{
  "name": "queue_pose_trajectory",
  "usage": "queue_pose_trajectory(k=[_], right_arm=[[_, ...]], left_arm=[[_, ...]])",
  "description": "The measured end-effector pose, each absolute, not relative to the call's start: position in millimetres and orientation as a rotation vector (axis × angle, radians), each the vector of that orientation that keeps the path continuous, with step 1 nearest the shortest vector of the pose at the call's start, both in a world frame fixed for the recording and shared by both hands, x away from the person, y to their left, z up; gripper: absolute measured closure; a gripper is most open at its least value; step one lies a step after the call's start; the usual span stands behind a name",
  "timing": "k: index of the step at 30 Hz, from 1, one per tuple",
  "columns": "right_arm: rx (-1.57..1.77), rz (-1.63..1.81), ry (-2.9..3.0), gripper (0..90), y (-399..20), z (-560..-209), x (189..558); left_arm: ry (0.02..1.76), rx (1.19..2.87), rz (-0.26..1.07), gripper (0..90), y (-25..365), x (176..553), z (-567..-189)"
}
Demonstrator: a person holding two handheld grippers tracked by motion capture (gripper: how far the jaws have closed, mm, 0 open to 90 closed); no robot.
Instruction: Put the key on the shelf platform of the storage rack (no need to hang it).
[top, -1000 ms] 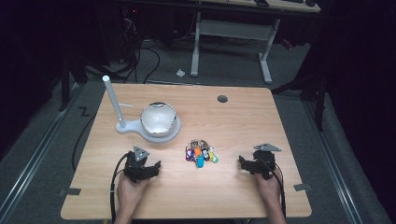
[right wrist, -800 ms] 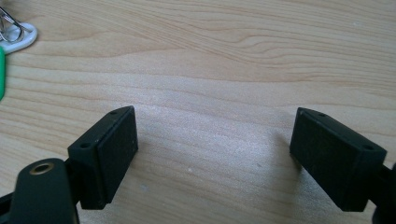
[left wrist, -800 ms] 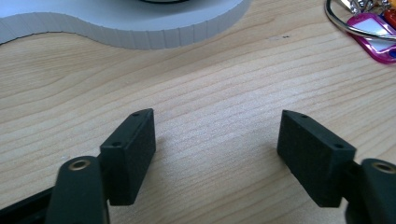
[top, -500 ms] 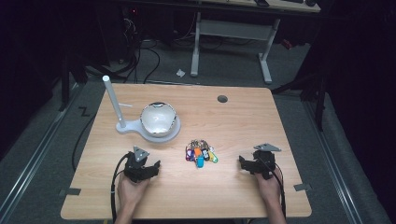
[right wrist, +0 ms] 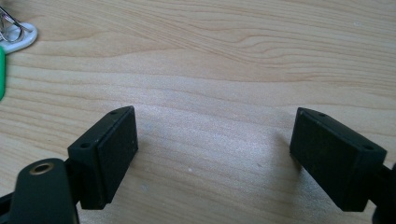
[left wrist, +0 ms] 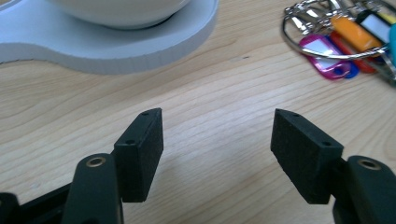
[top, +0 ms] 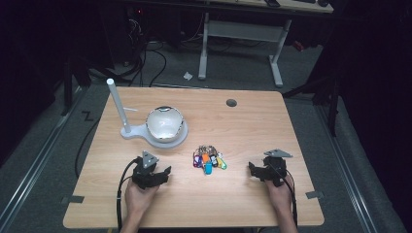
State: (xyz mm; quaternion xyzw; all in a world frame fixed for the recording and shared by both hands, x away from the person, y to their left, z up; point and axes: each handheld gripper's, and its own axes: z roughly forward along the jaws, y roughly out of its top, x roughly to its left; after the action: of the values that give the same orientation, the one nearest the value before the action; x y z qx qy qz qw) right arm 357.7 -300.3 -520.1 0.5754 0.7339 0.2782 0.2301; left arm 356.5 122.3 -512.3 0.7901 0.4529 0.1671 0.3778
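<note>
A bunch of keys with coloured tags (top: 209, 159) lies on the wooden table (top: 252, 126), between my two grippers. My left gripper (top: 163, 173) rests on the table to the left of the bunch. Its jaws have just been closing a little but stand open over bare wood (left wrist: 217, 121). The keys (left wrist: 345, 37) lie ahead of it to the right. My right gripper (top: 252, 169) rests to the right of the bunch and points towards it. It is open with nothing between its fingers (right wrist: 215, 116). A white tag (right wrist: 18, 35) shows at the far left.
A white domed bowl (top: 165, 124) sits on a flat white base (top: 133, 133) with an upright white post (top: 118, 104), behind my left gripper. The base's edge (left wrist: 116, 46) lies close ahead of its jaws. A cable hole (top: 231, 103) is near the table's far edge.
</note>
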Motion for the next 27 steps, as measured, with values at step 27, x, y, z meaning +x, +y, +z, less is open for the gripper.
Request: queue_pose_trajectory(k=[27], right_arm=[[1.582, 0.766, 2.019, 15.2, -300, -520, 358]], left_arm=[[0.995, 2.075, 0.322, 34.9, 81, 368, -486]])
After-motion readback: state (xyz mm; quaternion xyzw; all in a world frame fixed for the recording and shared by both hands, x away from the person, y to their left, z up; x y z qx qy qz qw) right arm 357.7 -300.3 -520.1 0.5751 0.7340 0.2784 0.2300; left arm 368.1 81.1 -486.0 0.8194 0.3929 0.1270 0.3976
